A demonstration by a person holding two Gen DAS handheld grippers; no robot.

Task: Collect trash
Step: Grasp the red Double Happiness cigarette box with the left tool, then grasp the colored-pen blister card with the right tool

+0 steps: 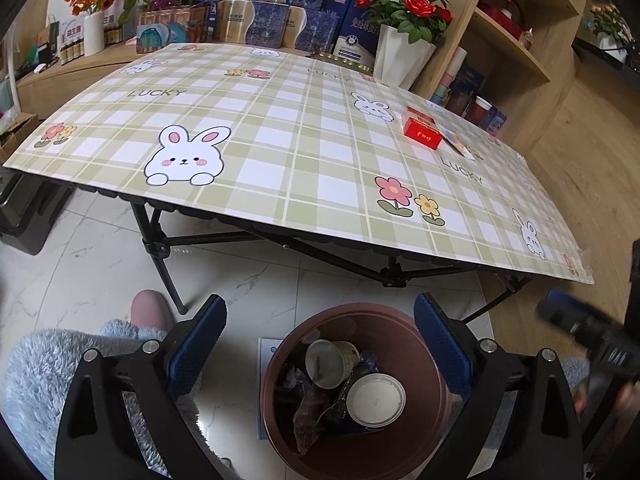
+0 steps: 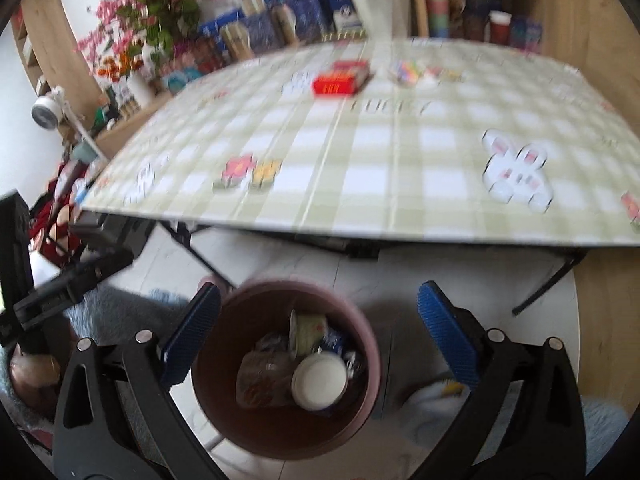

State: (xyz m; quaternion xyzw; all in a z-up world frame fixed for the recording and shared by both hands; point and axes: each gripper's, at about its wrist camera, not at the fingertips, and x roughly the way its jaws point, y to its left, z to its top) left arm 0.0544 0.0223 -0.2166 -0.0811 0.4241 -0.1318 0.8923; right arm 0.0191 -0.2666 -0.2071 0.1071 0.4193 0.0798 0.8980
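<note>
A brown round bin (image 1: 434, 364) stands on the floor in front of the table and holds cups, a white lid (image 1: 375, 400) and wrappers. My left gripper (image 1: 318, 318) hangs above it, open and empty. My right gripper (image 2: 320, 302) is over the same bin (image 2: 370, 344), its jaws wide open with nothing between the pads. On the table lie a red box (image 1: 422, 132) and a colourful wrapper (image 1: 456, 140) beside it. The blurred right wrist view shows both, the red box (image 2: 340, 78) and the wrapper (image 2: 408, 70).
The folding table (image 1: 280, 152) has a green checked cloth with rabbits, and black legs (image 1: 160, 248) near the bin. Shelves with boxes, flower vases (image 1: 400, 56) and cups stand behind it. A fluffy blue garment (image 1: 48, 380) and a pink slipper (image 1: 148, 308) are at the lower left.
</note>
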